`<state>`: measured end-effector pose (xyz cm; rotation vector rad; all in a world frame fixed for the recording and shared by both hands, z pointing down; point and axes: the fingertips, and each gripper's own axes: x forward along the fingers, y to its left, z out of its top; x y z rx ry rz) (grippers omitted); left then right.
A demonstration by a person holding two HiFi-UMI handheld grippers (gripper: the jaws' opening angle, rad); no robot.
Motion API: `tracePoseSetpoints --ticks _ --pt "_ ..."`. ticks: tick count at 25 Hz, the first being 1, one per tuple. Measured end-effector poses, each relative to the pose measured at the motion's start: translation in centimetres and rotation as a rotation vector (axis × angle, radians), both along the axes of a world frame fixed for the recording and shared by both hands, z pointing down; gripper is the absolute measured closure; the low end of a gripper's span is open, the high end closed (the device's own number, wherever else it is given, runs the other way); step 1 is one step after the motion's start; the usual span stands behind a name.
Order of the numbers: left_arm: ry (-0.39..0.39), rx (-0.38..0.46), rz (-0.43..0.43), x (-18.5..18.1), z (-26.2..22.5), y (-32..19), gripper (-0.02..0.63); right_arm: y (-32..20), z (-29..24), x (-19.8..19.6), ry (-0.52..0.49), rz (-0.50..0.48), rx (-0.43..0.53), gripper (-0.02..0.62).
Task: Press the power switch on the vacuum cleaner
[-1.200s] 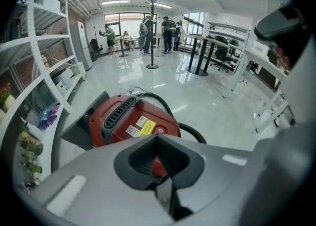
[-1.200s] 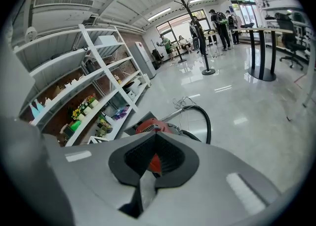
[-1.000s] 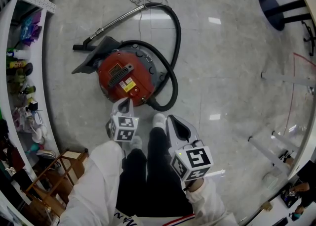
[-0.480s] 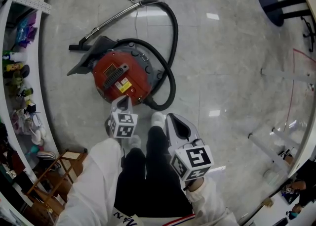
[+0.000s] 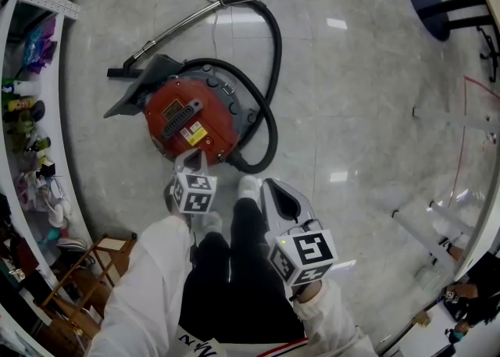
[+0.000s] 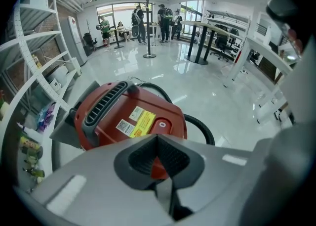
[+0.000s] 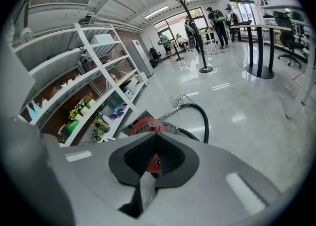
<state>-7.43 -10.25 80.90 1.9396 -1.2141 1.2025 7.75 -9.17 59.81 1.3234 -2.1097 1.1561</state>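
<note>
- Standing over the red, round-bodied canister vacuum cleaner (image 5: 190,119) on the glossy pale grey stone floor (image 5: 351,98), we judge the task to be at the approach: no view shows anything pressing on the machine.
- Our left gripper (image 5: 195,162) reaches forward, its tip over the near edge of the red shell in the head view. We cannot tell whether it touches the casing. In the left gripper view its jaws are drawn together tip to tip with nothing between them, and the red body fills the space just beyond.
- Our right gripper (image 5: 269,189) hangs back beside our leg, apart from the machine. Its jaws are likewise brought together and hold nothing.
- A small red oval button (image 6: 160,124) sits just right of the yellow label (image 6: 143,120), directly past the left tips. We take it for the likely switch. Dark round controls (image 5: 234,107) on the grey far part could serve instead, so we cannot be sure.
- A thick black hose (image 5: 273,51) loops round the far and right sides, clear of the left gripper's line.
- What is left, by our reading, is all of the pressing: bringing the closed left tips down onto the switch and pushing it in.
</note>
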Motion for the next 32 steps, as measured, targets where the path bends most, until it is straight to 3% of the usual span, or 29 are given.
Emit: tracePoseSetpoints --ticks 13,32 --pt "-0.015 -0.033 -0.005 -0.2 0.9 0.4 0.606 0.0 0.3 -0.2 0.002 -0.007 -0.011 0.595" --pt "0.002 -0.019 -0.01 0.1 0.0 0.1 0.606 -0.1 -0.4 -0.4 0.006 -0.028 0.014 0.595"
